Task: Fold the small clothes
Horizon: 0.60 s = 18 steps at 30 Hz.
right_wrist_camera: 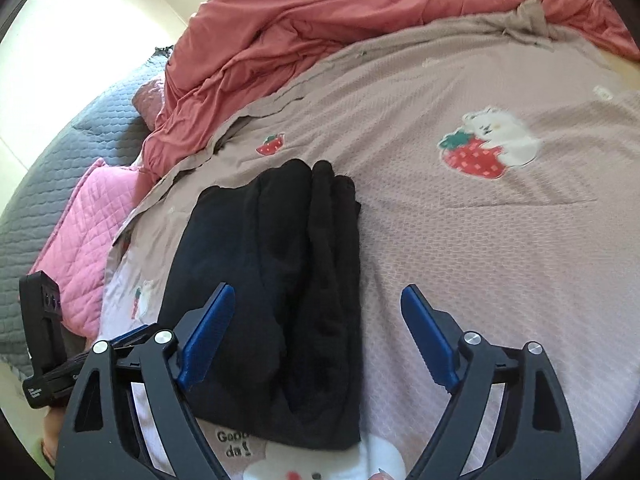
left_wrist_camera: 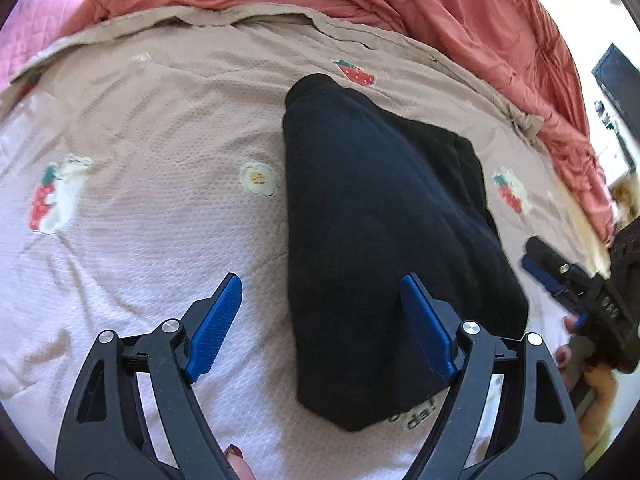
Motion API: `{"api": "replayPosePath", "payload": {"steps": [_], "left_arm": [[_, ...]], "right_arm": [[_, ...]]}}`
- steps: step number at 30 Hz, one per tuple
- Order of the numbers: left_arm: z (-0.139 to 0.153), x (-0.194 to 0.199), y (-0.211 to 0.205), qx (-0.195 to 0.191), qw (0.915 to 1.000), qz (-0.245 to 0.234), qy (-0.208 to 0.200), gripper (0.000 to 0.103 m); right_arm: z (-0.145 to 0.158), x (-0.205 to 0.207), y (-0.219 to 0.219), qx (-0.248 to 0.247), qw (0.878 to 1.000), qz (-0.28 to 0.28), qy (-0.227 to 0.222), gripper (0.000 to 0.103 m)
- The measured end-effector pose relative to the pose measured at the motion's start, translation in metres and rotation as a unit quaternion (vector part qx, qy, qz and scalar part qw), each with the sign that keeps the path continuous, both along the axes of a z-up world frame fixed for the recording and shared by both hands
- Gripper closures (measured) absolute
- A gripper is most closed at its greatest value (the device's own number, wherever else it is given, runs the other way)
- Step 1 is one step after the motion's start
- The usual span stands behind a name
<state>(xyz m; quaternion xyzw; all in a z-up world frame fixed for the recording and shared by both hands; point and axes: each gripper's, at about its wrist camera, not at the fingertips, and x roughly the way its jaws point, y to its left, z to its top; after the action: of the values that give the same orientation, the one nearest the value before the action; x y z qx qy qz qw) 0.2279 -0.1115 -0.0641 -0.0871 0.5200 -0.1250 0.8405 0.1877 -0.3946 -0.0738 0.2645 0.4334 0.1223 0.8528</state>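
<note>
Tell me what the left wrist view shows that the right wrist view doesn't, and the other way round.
Only the left wrist view: a white flower patch on the blanket left of the garment, and the right gripper seen from outside at the far right. Only the right wrist view: a grey quilt, a pink quilted pillow, and the printed words at the garment's near edge in full. Both: the folded black garment lying flat on the strawberry blanket, the red duvet behind, and open jaws holding nothing.

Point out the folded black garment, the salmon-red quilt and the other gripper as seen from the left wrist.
black garment (left_wrist_camera: 384, 216): left wrist view, middle of its top layer.
salmon-red quilt (left_wrist_camera: 460, 12): left wrist view, crumpled far part.
right gripper (left_wrist_camera: 552, 270): left wrist view, between its fingertips.
</note>
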Motion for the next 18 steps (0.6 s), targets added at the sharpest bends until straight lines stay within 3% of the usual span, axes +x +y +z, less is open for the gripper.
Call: {"api": "replayPosePath", "payload": {"steps": [6, 11, 17, 18], "left_arm": [[-0.008, 0.012, -0.011, -0.01, 0.9998, -0.011, 0.011, 0.026], [-0.012, 0.015, -0.016, -0.006, 0.9998, -0.016, 0.014, 0.024], [-0.02, 0.019, -0.018, -0.004, 0.9995, -0.025, 0.02, 0.023], [-0.021, 0.019, -0.019, -0.004, 0.9994, -0.026, 0.02, 0.023]], "right_arm": [[-0.009, 0.019, 0.002, 0.037, 0.999, 0.01, 0.01, 0.019], [-0.018, 0.042, 0.017, -0.013, 0.999, 0.033, 0.022, 0.019], [-0.033, 0.06, 0.028, -0.004, 0.997, 0.07, 0.033, 0.019], [-0.033, 0.06, 0.03, -0.001, 0.997, 0.075, 0.031, 0.027]]}}
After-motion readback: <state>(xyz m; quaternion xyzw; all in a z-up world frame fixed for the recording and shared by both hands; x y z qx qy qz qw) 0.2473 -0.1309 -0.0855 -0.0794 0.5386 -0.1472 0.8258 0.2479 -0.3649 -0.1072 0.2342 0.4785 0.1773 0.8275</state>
